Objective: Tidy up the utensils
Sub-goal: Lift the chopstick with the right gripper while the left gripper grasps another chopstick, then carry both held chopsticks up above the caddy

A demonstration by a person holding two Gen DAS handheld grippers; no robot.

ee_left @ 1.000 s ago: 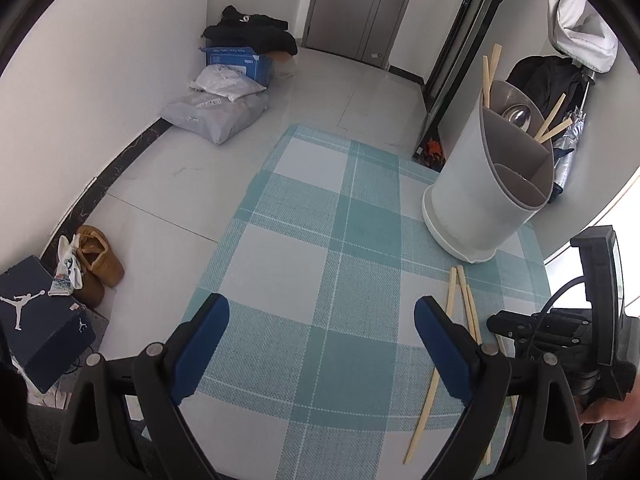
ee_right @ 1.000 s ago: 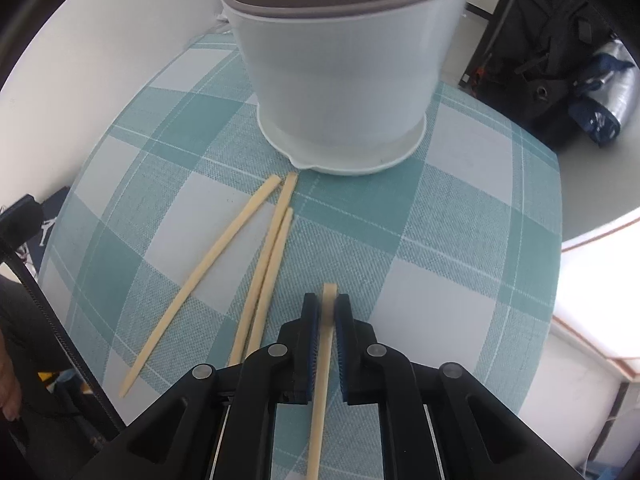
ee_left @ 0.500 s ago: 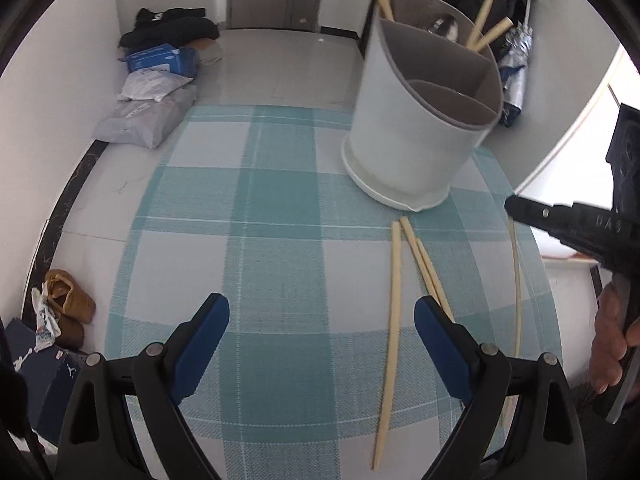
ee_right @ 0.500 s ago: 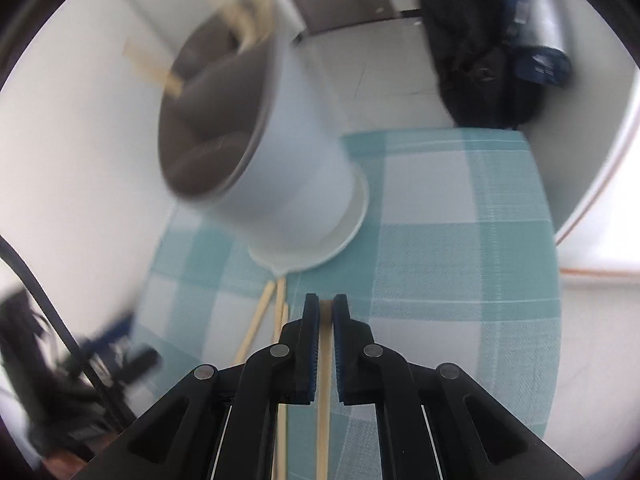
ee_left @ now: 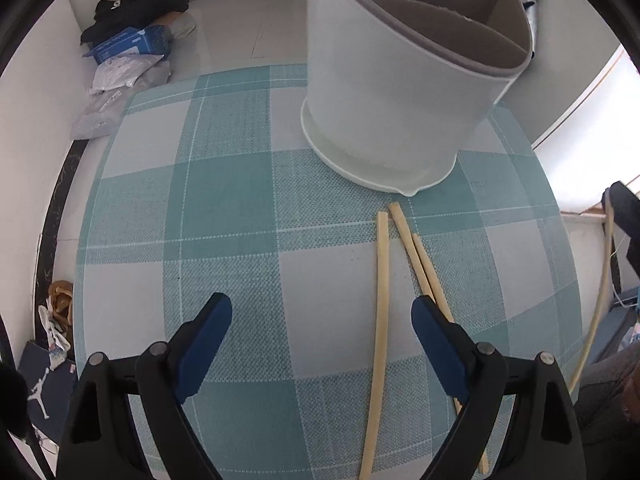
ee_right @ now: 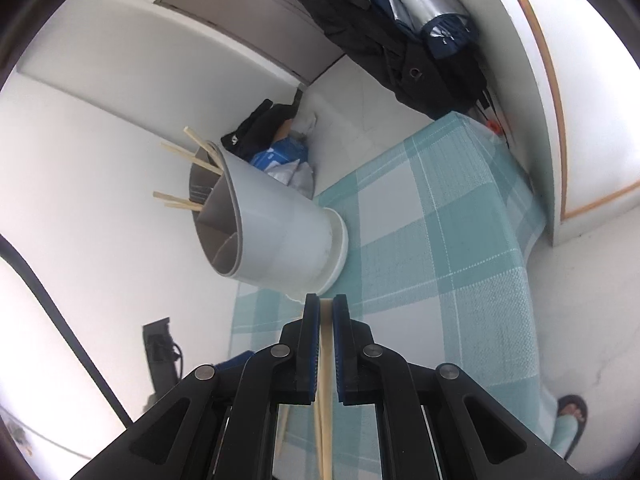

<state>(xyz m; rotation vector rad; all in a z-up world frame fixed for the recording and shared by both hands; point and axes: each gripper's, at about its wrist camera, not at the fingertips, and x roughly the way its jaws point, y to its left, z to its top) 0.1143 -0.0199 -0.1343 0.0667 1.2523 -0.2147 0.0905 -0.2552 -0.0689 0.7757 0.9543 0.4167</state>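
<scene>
A white divided utensil holder (ee_left: pixel 404 92) stands on a teal checked tablecloth (ee_left: pixel 224 208). Three wooden chopsticks (ee_left: pixel 382 280) lie on the cloth in front of it, close to my right finger. My left gripper (ee_left: pixel 322 328) is open and empty, low over the cloth. My right gripper (ee_right: pixel 326 320) is shut on one chopstick (ee_right: pixel 325 380), lifted off the table and rolled sideways; the holder (ee_right: pixel 276 240) with several chopsticks in its far compartment appears tilted ahead of it. That held chopstick also shows in the left wrist view (ee_left: pixel 596 304) at the right edge.
Bags, a blue box and dark clothes (ee_left: pixel 128 44) lie on the floor beyond the table. Shoes and a shoe box (ee_left: pixel 44 372) sit at the lower left. Dark jackets and an umbrella (ee_right: pixel 420 40) hang by the wall. The table edge (ee_right: pixel 536 320) is to the right.
My right gripper has lifted the chopstick off the cloth and rolled sideways. My left gripper has moved closer to the holder and the three loose chopsticks, staying open.
</scene>
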